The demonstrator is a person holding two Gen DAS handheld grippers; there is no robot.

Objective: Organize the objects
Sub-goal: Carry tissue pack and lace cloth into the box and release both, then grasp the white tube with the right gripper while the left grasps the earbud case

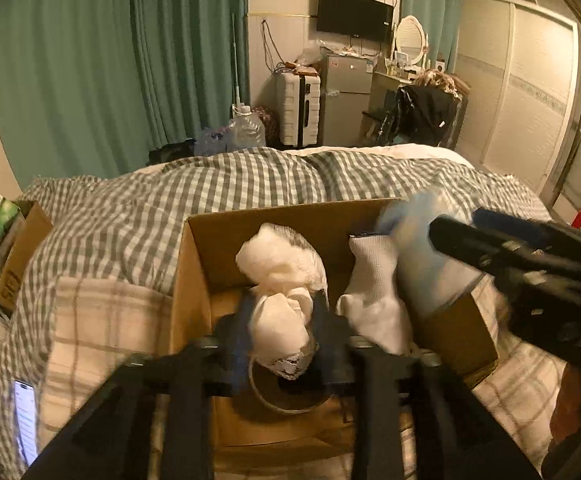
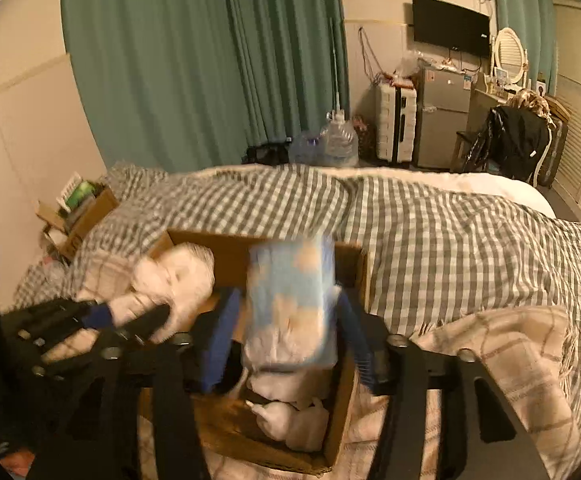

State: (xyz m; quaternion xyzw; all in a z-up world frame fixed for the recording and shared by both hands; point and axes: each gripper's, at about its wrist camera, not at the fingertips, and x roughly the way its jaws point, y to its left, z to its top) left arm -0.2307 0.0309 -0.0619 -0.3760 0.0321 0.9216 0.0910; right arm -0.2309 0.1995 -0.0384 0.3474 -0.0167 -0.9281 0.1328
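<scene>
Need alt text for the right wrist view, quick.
The right gripper holds a blurred blue-and-white soft pack over an open cardboard box of white cloth items on a checked bed; the left gripper grips white cloth beside it.

an open cardboard box (image 1: 194,264) sits on the bed. over its middle hangs a crumpled white cloth bundle (image 1: 280,300) with a lace edge, pinched at its lower part. beside it, inside the box, a white sock (image 1: 374,300) stands upright. at the box's right wall, a pale blue patterned packet (image 2: 290,304) is upright, blurred.
</scene>
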